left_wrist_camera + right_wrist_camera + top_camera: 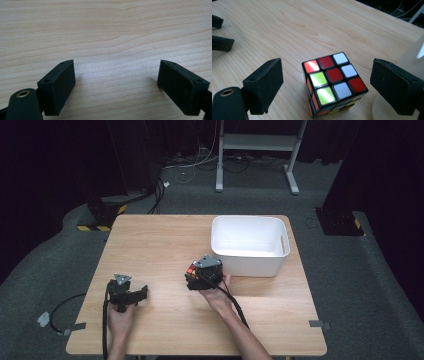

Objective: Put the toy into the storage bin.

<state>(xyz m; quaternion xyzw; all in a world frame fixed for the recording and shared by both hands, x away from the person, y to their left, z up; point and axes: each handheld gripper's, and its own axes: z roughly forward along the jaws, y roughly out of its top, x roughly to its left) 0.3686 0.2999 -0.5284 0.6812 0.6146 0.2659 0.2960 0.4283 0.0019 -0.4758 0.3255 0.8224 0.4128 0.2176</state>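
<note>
On table | right tongs (325,85) wide open, straddling puzzle cube (333,82) | left tongs (116,87) open, empty

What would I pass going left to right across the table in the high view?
Left gripper → cube → right gripper, open around the cube → white bin.

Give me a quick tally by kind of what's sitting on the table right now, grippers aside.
Puzzle cube: 1, multicoloured, on the table between the right gripper's open jaws
White bin: 1, at the table's far right
Total: 2
</note>
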